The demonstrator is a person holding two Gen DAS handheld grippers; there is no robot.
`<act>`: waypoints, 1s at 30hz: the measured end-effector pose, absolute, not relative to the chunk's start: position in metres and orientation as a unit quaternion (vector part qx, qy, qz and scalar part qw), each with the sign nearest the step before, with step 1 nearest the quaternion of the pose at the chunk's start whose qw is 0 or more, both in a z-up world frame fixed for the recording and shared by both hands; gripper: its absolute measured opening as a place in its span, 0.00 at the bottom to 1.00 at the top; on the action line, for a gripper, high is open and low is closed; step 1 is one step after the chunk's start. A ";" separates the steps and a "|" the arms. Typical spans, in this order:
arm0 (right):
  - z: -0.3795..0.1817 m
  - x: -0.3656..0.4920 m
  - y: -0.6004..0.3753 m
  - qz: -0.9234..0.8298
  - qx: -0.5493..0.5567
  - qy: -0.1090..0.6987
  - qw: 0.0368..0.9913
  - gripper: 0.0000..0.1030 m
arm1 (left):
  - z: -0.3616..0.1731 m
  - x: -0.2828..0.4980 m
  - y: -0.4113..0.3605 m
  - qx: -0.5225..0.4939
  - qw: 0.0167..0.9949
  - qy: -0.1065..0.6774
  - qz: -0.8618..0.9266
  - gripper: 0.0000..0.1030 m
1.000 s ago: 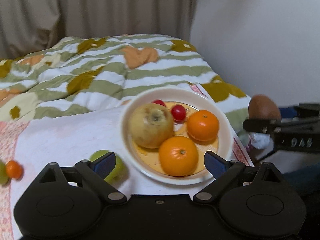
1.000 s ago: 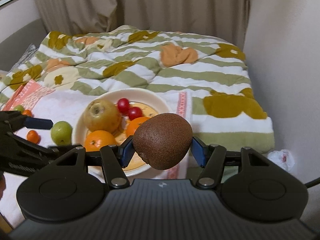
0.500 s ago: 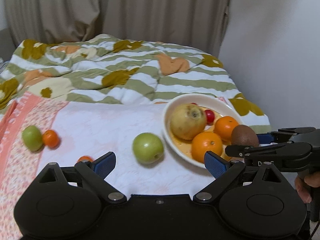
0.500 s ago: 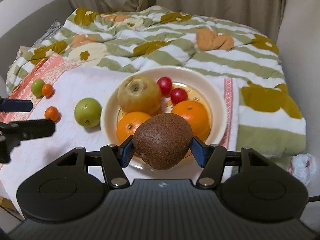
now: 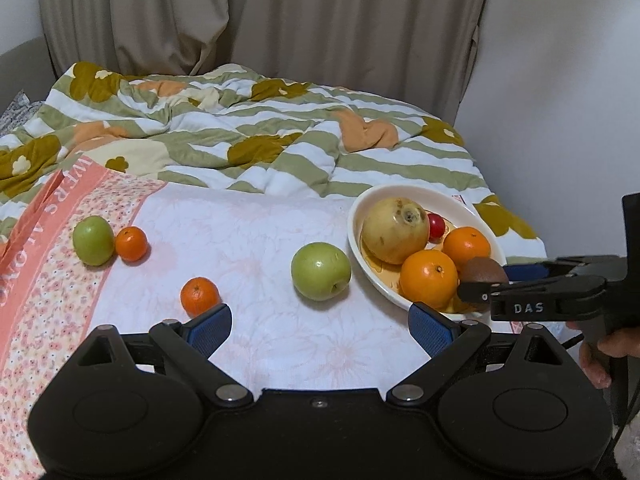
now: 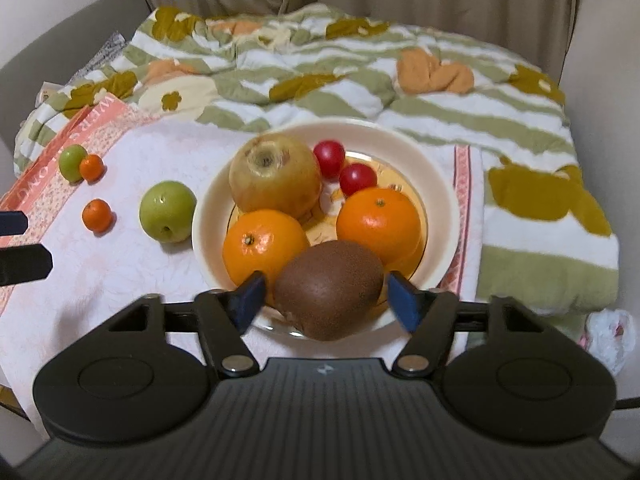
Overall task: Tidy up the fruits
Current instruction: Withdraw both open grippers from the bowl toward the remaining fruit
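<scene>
A cream plate (image 6: 444,184) on the pink-white cloth holds a yellowish apple (image 6: 276,176), two oranges and two small red fruits. A brown kiwi (image 6: 328,290) rests at the plate's near edge between the fingers of my right gripper (image 6: 326,294). Its jaws are opening, and a gap shows on each side of the kiwi. In the left wrist view the kiwi (image 5: 482,270) sits beside the right gripper (image 5: 484,280). My left gripper (image 5: 320,320) is open over the cloth with nothing in it, near a big green apple (image 5: 320,270) and a small orange (image 5: 199,296).
A small green apple (image 5: 93,240) and another small orange (image 5: 131,243) lie at the cloth's left. A rumpled green-striped quilt (image 5: 248,152) lies behind, with curtains and a wall on the right. A person's hand (image 5: 600,360) holds the right gripper. A white bag (image 6: 608,336) lies low right.
The right gripper sank toward the plate and its jaws spread off the kiwi, which now sits on the plate's near edge. The left gripper drew away to the left, showing more cloth.
</scene>
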State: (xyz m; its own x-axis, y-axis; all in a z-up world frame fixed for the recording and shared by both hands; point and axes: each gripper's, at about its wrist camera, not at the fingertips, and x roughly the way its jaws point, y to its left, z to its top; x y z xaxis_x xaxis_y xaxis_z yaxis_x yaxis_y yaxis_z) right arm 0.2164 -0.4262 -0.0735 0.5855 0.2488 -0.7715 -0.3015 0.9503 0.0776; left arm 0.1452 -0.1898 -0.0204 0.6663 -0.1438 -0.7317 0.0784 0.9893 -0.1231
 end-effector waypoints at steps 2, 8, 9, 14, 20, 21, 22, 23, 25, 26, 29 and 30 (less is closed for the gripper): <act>-0.069 0.211 -0.427 0.149 -0.033 0.416 0.897 1.00 | -0.020 0.142 -0.190 -0.043 0.912 0.403 -0.061 0.94; -0.057 0.196 -0.429 0.149 -0.030 0.403 0.902 1.00 | -0.015 0.131 -0.195 -0.043 0.915 0.396 -0.066 0.94; -0.054 0.193 -0.430 0.148 -0.031 0.400 0.904 1.00 | -0.013 0.129 -0.196 -0.044 0.915 0.395 -0.069 0.94; -0.034 0.171 -0.429 0.143 -0.041 0.385 0.911 1.00 | -0.001 0.114 -0.201 -0.041 0.921 0.381 -0.075 0.94; -0.004 0.145 -0.430 0.144 -0.032 0.365 0.919 1.00 | 0.021 0.087 -0.199 -0.044 0.934 0.349 -0.069 0.94; 0.001 0.140 -0.430 0.145 -0.031 0.360 0.921 1.00 | 0.025 0.081 -0.198 -0.045 0.936 0.343 -0.065 0.94; 0.006 0.136 -0.430 0.147 -0.031 0.357 0.922 1.00 | 0.029 0.076 -0.196 -0.046 0.939 0.337 -0.061 0.94; 0.011 0.131 -0.430 0.148 -0.030 0.354 0.923 1.00 | 0.034 0.071 -0.194 -0.046 0.941 0.330 -0.056 0.94; 0.020 0.123 -0.429 0.152 -0.026 0.346 0.926 1.00 | 0.041 0.060 -0.188 -0.044 0.947 0.316 -0.044 0.94; 0.023 0.119 -0.429 0.156 -0.024 0.340 0.927 1.00 | 0.044 0.055 -0.185 -0.041 0.950 0.309 -0.037 0.94; 0.034 0.107 -0.425 0.164 -0.021 0.322 0.932 1.00 | 0.051 0.044 -0.173 -0.035 0.955 0.295 -0.014 0.94; 0.036 0.104 -0.423 0.166 -0.021 0.319 0.933 1.00 | 0.053 0.041 -0.167 -0.034 0.956 0.293 -0.007 0.95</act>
